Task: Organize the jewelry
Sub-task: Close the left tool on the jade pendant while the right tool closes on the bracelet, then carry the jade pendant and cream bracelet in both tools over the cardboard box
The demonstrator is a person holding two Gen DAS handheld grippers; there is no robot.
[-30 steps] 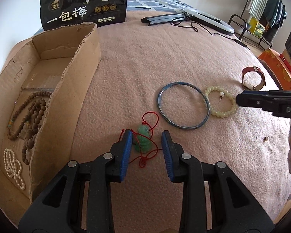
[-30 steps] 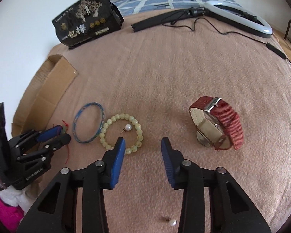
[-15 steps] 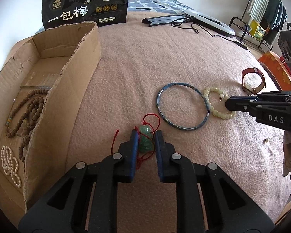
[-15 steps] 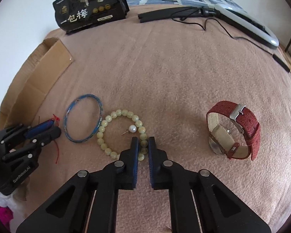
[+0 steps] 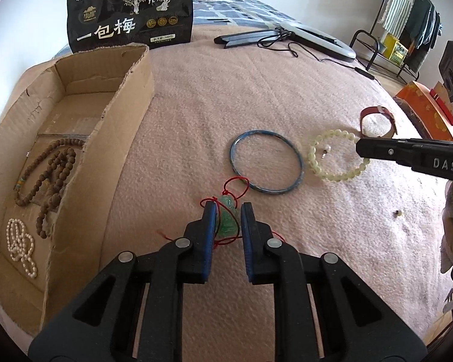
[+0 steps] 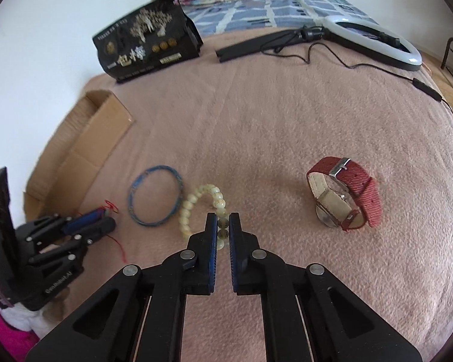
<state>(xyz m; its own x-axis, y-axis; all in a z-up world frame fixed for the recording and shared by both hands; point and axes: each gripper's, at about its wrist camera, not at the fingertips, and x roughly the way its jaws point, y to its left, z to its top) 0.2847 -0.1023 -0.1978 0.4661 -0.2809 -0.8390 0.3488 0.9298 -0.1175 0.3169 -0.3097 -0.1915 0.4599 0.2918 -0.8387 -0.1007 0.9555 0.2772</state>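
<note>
My left gripper (image 5: 228, 211) is shut on a green jade pendant (image 5: 227, 221) with a red cord (image 5: 237, 184), low over the pink blanket. My right gripper (image 6: 223, 221) is shut on a pale yellow bead bracelet (image 6: 196, 203), which is tilted up off the blanket. The bracelet also shows in the left wrist view (image 5: 332, 155), with a small pearl earring (image 5: 325, 151) inside its ring. A blue bangle (image 5: 266, 161) lies between the two grippers. A red-strap watch (image 6: 347, 193) stands to the right.
An open cardboard box (image 5: 117, 126) at the left holds brown wooden beads (image 5: 49, 169) and a white pearl strand (image 5: 19, 247). A black snack bag (image 5: 130, 9), a ring light (image 6: 374, 42) with its cable, and a small loose earring (image 5: 396, 212) are also here.
Both grippers closed: the left on the jade pendant, the right on the bead bracelet, which has lifted and tilted up. The left gripper has moved slightly forward.
</note>
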